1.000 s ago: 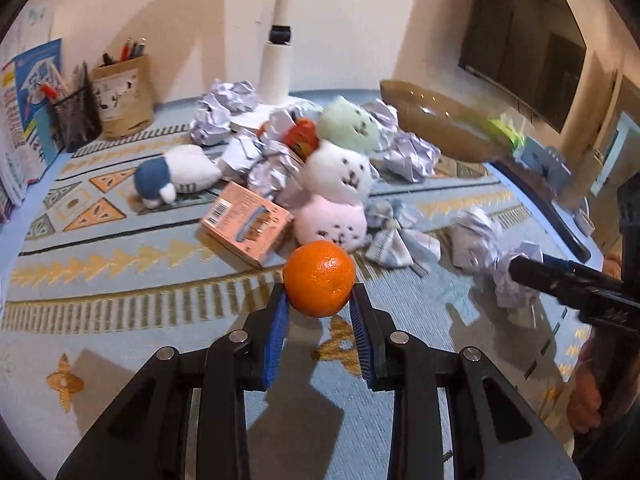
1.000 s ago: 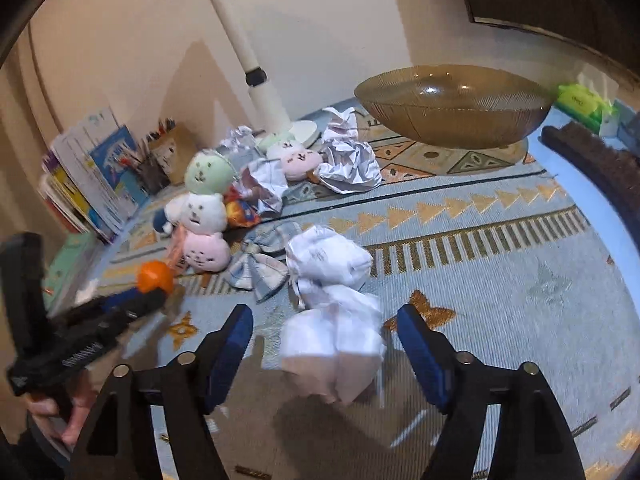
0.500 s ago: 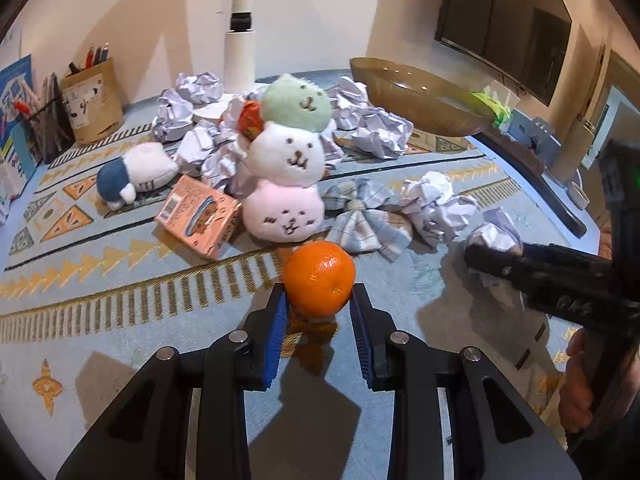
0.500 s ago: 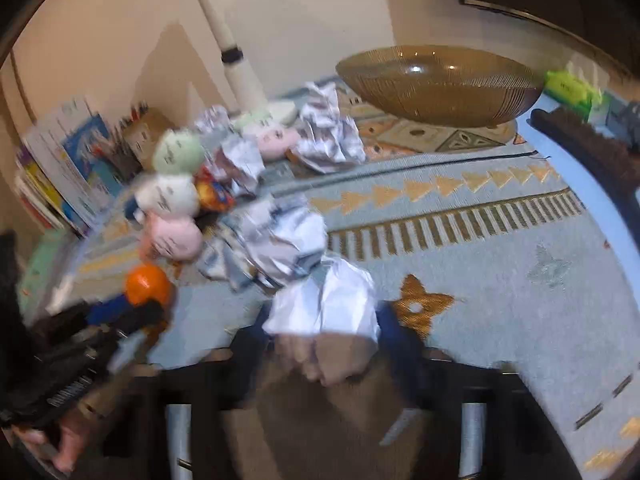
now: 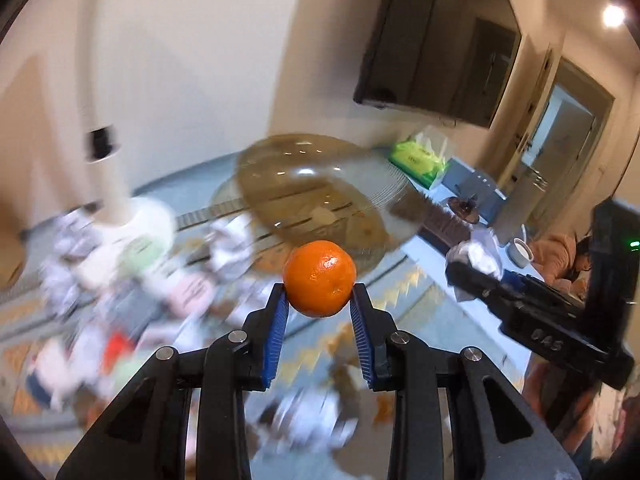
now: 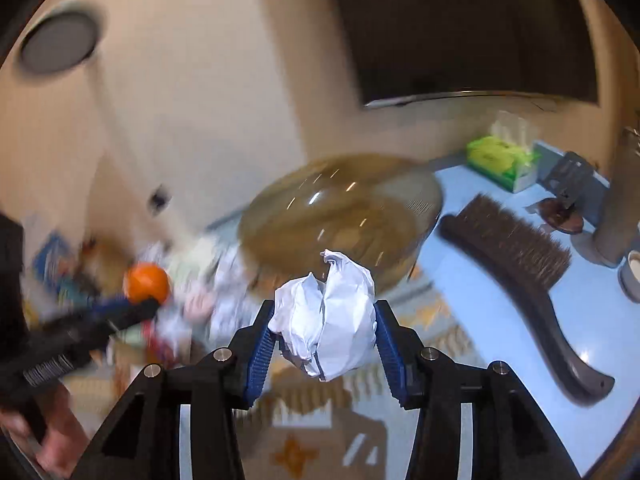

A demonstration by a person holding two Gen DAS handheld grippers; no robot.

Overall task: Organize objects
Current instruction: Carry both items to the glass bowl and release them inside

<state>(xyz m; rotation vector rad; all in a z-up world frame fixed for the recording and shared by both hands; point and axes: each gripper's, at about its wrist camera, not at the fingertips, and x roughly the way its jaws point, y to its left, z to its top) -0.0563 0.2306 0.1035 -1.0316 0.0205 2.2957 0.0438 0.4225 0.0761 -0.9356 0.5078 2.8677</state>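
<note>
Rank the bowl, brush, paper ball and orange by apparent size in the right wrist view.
1. Bowl, blurred.
2. Brush.
3. Paper ball, though it sits close to the camera in the right tongs, so its true size is unsure.
4. Orange, farther off.

Orange [image 5: 319, 278] sits pinched at the left hand-held gripper [image 5: 319, 300] tips; crumpled white paper ball [image 6: 326, 314] is clamped between the right hand-held gripper [image 6: 325, 320] pads.

**A lived-in home room**

A wall-mounted TV [image 5: 436, 36] hangs above a desk [image 6: 500, 280] with a patterned cloth [image 5: 404, 292]. On the desk are a glass bowl [image 6: 340, 216], a tissue pack [image 6: 502, 162], a brush [image 6: 516, 252], blurred soft toys [image 5: 136, 256] and crumpled paper. A doorway [image 5: 560, 132] opens at the right.
</note>
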